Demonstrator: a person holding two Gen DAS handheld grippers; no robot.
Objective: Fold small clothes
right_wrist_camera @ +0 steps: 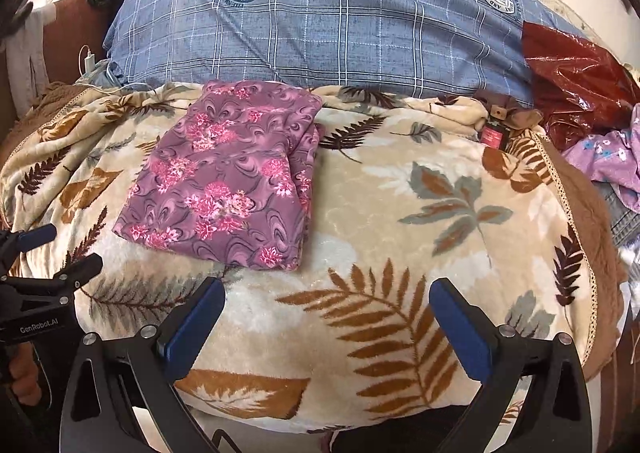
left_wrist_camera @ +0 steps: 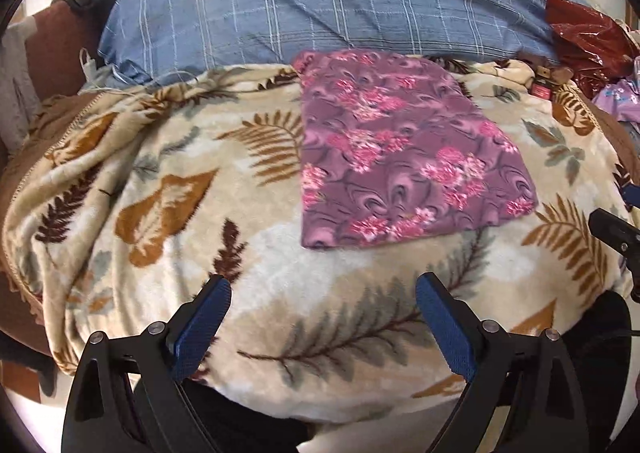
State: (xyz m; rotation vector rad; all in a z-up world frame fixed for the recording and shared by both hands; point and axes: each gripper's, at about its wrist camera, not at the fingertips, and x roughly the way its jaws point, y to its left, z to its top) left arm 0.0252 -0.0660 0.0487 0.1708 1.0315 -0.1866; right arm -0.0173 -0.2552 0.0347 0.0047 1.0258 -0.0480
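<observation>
- Garment (left_wrist_camera: 404,149): mauve-purple cloth with pink flower clusters and swirl print, folded into a flat, roughly rectangular packet.
- Lies on leaf-print fleece blanket (left_wrist_camera: 168,189), far end just short of blue plaid pillow (left_wrist_camera: 320,13).
- Top surface smooth, no big wrinkles; near edge straight in left wrist view.
- Right wrist view shows the layering: top panel sits on a lower layer that sticks out as a narrow strip along the packet's right side (right_wrist_camera: 308,169).
- Far end slightly rumpled where it rides up toward the pillow.
- Left gripper (left_wrist_camera: 323,317): jaws spread wide, blue pads (left_wrist_camera: 200,333) bare, nothing held; hovers over blanket short of the garment's near edge, no contact.
- Right gripper (right_wrist_camera: 327,321): jaws likewise wide apart and empty, above blanket, garment ahead and to its left, well clear of the fingers.
- Left gripper also visible at left edge of right wrist view, hand (right_wrist_camera: 24,373) on its grip.
- Clutter at right: shiny red plastic bag (right_wrist_camera: 576,85) against pillow end, small red-labelled bottle (right_wrist_camera: 493,136) at blanket edge, lilac floral cloth (right_wrist_camera: 608,161) beyond it.
- White charger with cable (right_wrist_camera: 88,62) at left by pillow corner.
</observation>
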